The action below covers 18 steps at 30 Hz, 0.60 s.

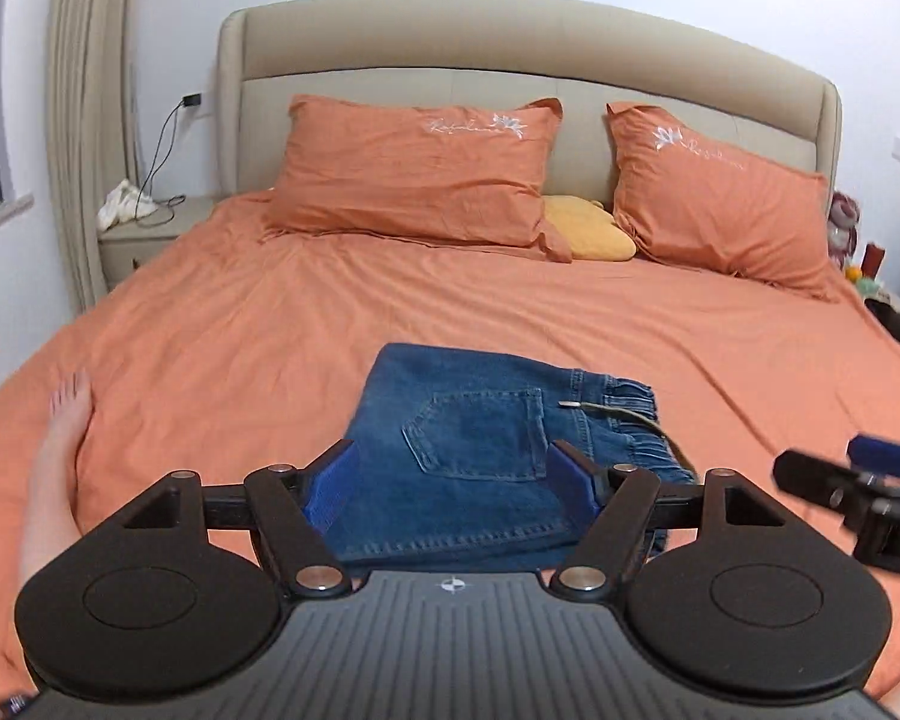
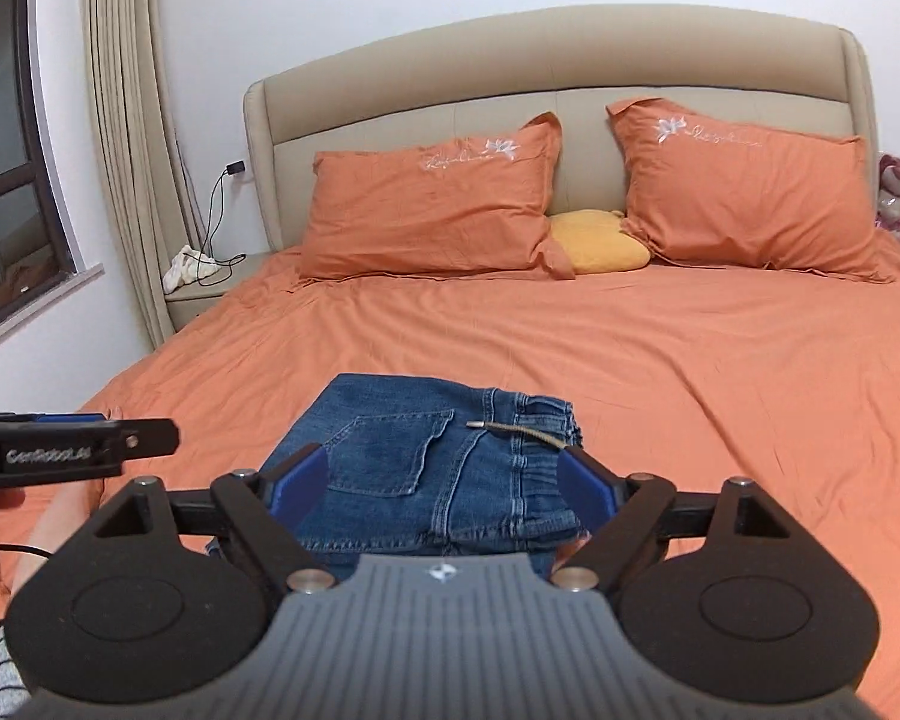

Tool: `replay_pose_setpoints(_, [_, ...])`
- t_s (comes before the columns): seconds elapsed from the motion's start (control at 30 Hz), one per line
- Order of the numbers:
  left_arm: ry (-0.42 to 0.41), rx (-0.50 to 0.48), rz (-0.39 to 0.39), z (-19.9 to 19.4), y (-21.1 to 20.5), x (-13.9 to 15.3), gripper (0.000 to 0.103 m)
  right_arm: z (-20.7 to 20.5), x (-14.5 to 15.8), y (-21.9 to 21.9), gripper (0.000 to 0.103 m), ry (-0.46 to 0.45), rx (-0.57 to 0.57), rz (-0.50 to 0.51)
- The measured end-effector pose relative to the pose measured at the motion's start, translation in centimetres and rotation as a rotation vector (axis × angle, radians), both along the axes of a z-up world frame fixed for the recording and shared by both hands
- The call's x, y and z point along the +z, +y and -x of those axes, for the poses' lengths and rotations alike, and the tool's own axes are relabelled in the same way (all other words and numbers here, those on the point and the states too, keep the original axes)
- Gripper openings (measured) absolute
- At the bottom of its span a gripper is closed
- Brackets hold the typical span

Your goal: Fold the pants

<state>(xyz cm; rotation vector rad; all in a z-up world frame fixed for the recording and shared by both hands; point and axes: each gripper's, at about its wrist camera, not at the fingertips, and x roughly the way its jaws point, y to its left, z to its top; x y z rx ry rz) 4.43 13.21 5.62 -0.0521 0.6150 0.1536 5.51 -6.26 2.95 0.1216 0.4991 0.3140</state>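
Denim pants (image 1: 474, 456) folded on bed (image 1: 270, 324), beyond both grippers' wide-open, empty jaws.

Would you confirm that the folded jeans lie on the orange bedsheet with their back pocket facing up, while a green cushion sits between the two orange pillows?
Nearly right, but the cushion between the two orange pillows is yellow, not green, as the right wrist view shows. The rest holds: the folded jeans lie on the orange bedsheet with their back pocket facing up.
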Motion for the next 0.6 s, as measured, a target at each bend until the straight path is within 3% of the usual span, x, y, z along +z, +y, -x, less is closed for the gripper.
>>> replay_pose_setpoints(0.2, [0.040, 0.000, -0.008, 2.0, -1.1, -2.0, 0.084, 3.3, -2.0, 0.6, 0.082, -0.010, 0.002, 0.017])
replay_pose_setpoints(0.6, [0.143, -0.008, -0.031, 3.1, -2.1, -5.6, 0.084, 3.9, -5.7, 1.6, 0.084, 0.074, 0.014, 0.042])
